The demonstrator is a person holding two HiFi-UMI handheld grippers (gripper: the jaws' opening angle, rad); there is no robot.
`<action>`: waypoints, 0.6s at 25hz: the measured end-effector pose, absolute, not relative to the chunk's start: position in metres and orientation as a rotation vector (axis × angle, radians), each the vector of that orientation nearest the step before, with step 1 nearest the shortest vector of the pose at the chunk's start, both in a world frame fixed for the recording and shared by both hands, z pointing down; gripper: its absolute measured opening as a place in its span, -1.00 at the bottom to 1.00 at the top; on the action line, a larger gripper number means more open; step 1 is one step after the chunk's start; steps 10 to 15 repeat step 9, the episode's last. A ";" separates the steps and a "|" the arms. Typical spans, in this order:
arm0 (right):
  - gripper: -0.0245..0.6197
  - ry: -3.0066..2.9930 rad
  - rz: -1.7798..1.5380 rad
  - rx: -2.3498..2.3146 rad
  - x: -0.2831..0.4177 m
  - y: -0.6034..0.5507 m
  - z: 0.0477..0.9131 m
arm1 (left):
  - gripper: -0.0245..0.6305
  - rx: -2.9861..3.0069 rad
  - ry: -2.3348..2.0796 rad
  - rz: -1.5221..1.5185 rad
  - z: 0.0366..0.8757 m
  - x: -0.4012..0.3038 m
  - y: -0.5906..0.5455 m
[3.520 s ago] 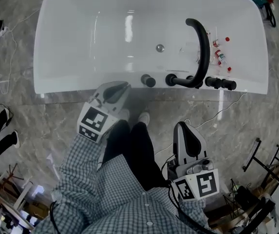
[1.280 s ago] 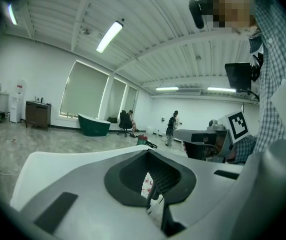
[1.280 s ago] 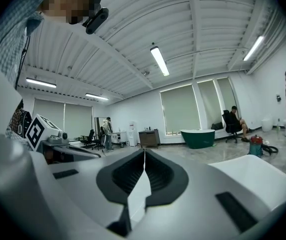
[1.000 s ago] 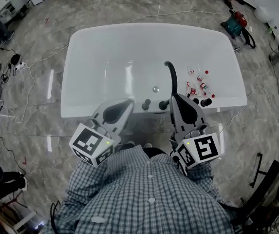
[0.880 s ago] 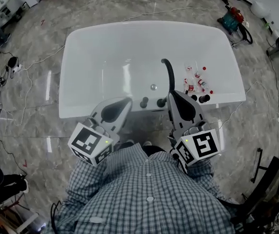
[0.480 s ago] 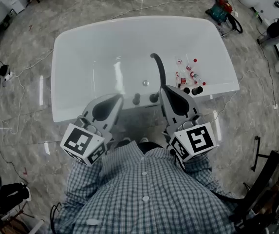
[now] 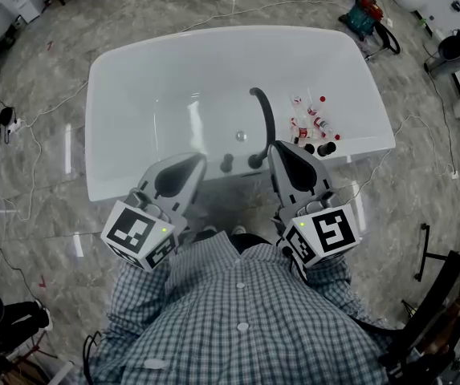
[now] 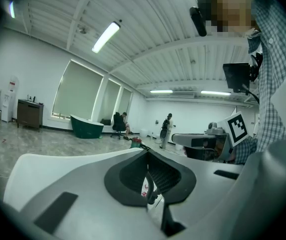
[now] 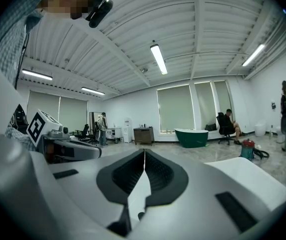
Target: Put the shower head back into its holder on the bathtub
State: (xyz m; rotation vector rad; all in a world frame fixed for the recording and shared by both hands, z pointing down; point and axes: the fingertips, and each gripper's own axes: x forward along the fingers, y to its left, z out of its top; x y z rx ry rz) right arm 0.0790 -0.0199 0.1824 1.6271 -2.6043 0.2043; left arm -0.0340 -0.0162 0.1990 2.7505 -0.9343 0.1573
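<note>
My left tool (image 7: 201, 160) is pressed together on nothing, pointing at the near rim of the white bathtub (image 7: 133, 95). The black curved shower head (image 7: 266, 115) rises over the tub from the black knobs (image 7: 226, 164) on that rim. It is clear of both tools. My right tool (image 7: 275, 146) is just beside it, likewise pressed together and empty. Small bottles (image 7: 310, 123) lie farther right.
</note>
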 end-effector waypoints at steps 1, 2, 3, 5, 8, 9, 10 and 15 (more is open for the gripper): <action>-0.87 -2.604 0.203 1.627 0.078 -0.021 0.181 | -0.89 2.750 -0.935 0.157 0.199 -0.035 -0.017; -0.87 -2.605 0.203 1.626 0.077 -0.022 0.181 | -0.89 2.749 -0.937 0.158 0.198 -0.037 -0.018; -0.87 -2.605 0.203 1.625 0.077 -0.023 0.181 | -0.89 2.748 -0.939 0.158 0.198 -0.037 -0.019; -0.87 -2.604 0.202 1.624 0.077 -0.023 0.181 | -0.89 2.747 -0.942 0.156 0.198 -0.038 -0.020; -0.87 -2.602 0.200 1.627 0.078 -0.022 0.183 | -0.89 2.747 -0.944 0.154 0.200 -0.037 -0.020; -0.87 -2.602 0.199 1.627 0.078 -0.022 0.183 | -0.89 2.747 -0.945 0.154 0.201 -0.037 -0.019; -0.87 -2.602 0.199 1.627 0.078 -0.022 0.183 | -0.89 2.747 -0.945 0.154 0.201 -0.037 -0.019; -0.87 -2.602 0.199 1.627 0.078 -0.022 0.183 | -0.89 2.747 -0.945 0.154 0.201 -0.037 -0.019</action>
